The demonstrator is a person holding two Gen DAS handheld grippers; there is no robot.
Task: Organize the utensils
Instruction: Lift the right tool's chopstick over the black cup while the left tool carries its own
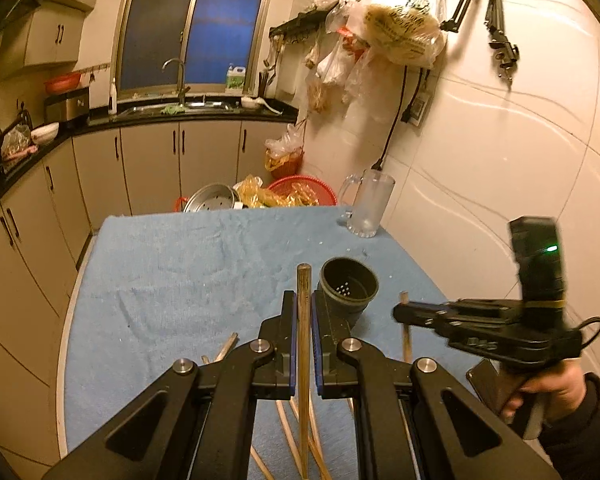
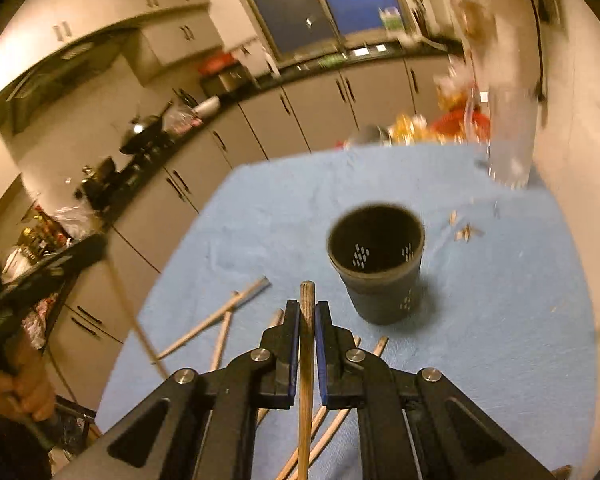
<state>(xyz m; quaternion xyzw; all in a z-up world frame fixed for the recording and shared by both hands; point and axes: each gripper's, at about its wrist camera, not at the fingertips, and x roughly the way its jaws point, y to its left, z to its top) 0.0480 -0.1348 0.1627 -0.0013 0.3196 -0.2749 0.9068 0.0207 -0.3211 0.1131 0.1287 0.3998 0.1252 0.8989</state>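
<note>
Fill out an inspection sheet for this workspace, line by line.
Surface: blue towel covers the table.
Job's things: black perforated holder upright, nothing seen inside; loose chopsticks lying near the front edge.
Clutter: empty glass mug at the far corner; small wood bits.
Grippers: left tongs shut on one chopstick; right tongs shut on another chopstick.
Cables: black cord hanging down the wall.
Surroundings: kitchen counter, sink, cabinets; bags on wall hooks.

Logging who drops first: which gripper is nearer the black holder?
Left, as far as the views show. The left gripper, shut on a chopstick, sits right beside the black holder; the right gripper, also gripping one, is slightly short of it.
</note>
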